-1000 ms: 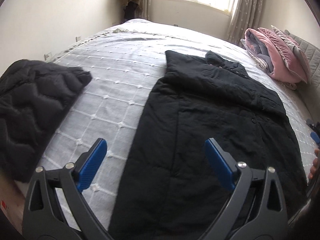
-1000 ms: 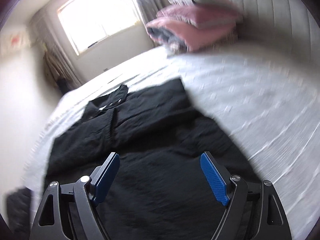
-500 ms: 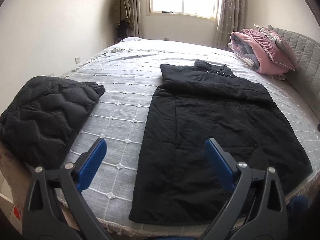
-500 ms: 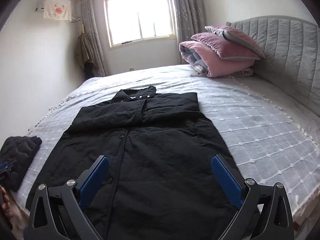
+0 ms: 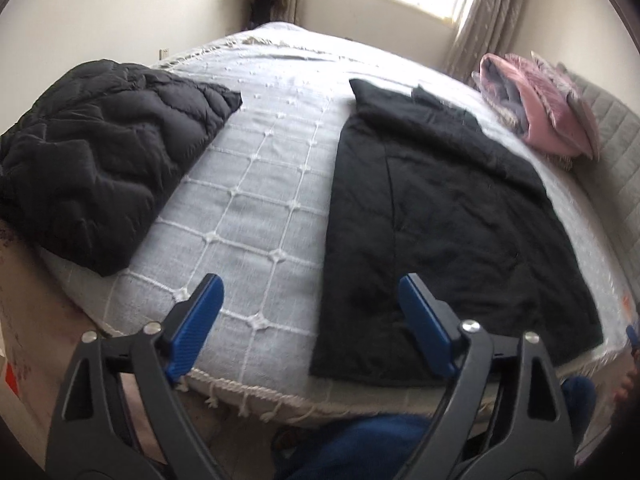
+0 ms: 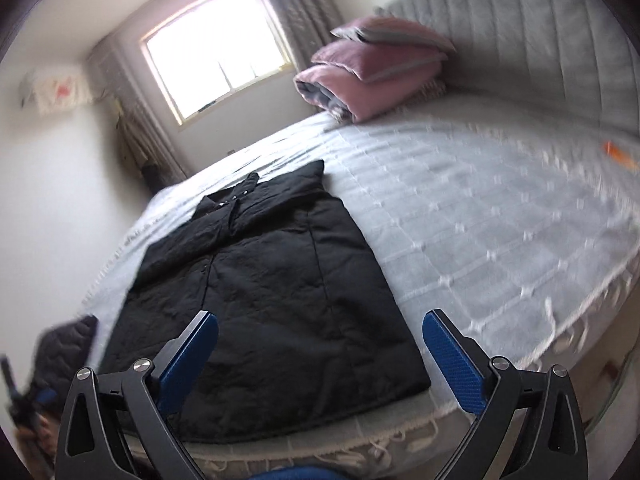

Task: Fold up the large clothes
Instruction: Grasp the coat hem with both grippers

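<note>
A long black coat (image 5: pixel 440 216) lies flat on the grey bedspread (image 5: pixel 260 208), collar toward the window, sleeves folded in across the chest. It also shows in the right wrist view (image 6: pixel 264 300), hem near the bed's front edge. My left gripper (image 5: pixel 310 320) is open and empty, above the bed's front edge beside the coat's lower left corner. My right gripper (image 6: pixel 320 356) is open and empty, above the coat's lower right corner.
A folded black quilted jacket (image 5: pixel 96 160) lies at the bed's left corner. Pink and grey folded bedding (image 6: pixel 368 64) rests by the grey padded headboard (image 6: pixel 540 40). A small orange object (image 6: pixel 620 156) lies on the bedspread at the right. The fringed bed edge (image 5: pixel 248 396) is close below.
Both grippers have tilted and swung outward, left toward the left hem corner and right toward the right hem corner. The coat has not moved. Both stay open.
</note>
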